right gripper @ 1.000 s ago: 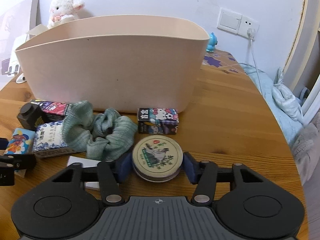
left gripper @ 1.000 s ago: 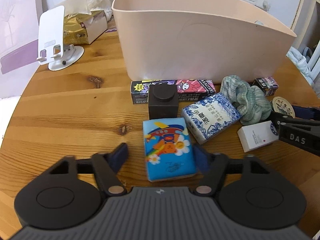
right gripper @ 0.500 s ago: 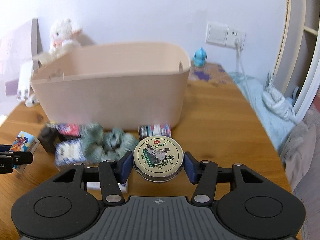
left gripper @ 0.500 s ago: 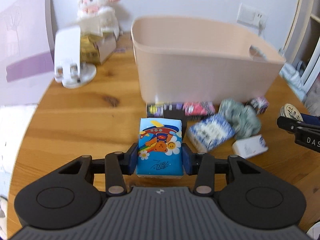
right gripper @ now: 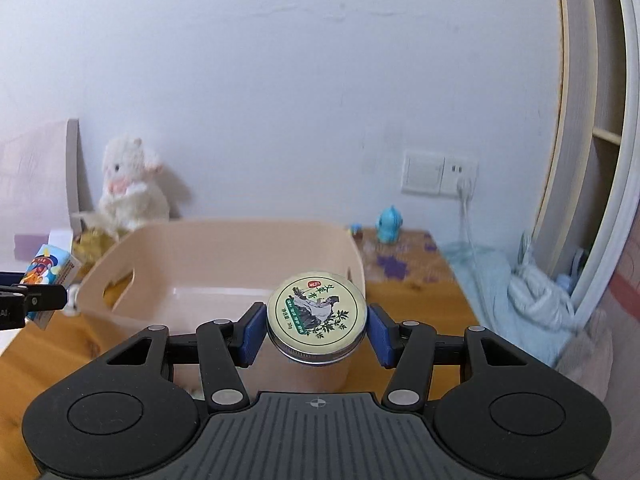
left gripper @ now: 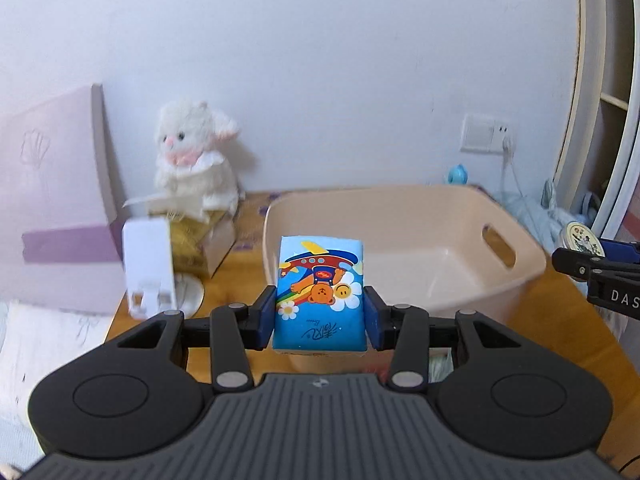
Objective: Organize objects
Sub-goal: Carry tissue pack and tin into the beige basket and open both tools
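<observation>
My left gripper (left gripper: 320, 320) is shut on a blue tissue pack with a cartoon bear (left gripper: 320, 292) and holds it in the air at the near left rim of the beige bin (left gripper: 516, 280). My right gripper (right gripper: 316, 330) is shut on a round tin with a green leaf print (right gripper: 316, 314), held above the bin's (right gripper: 224, 240) near right rim. The bin's inside looks bare. Each gripper shows in the other's view: the right one with its tin (left gripper: 580, 236), the left one with its pack (right gripper: 50, 270).
A white plush toy (left gripper: 192, 160) sits on a tissue box (left gripper: 200, 240) beside a white phone stand (left gripper: 152, 272) at the back left. A pink board (left gripper: 52, 192) leans on the wall. A blue figurine (right gripper: 390, 224), wall socket (right gripper: 440, 172) and bedding (right gripper: 532, 292) lie right.
Both grippers have risen from the table with their loads, to above the bin's rim. The left one closed on the tissue pack; the items on the table have dropped out of sight.
</observation>
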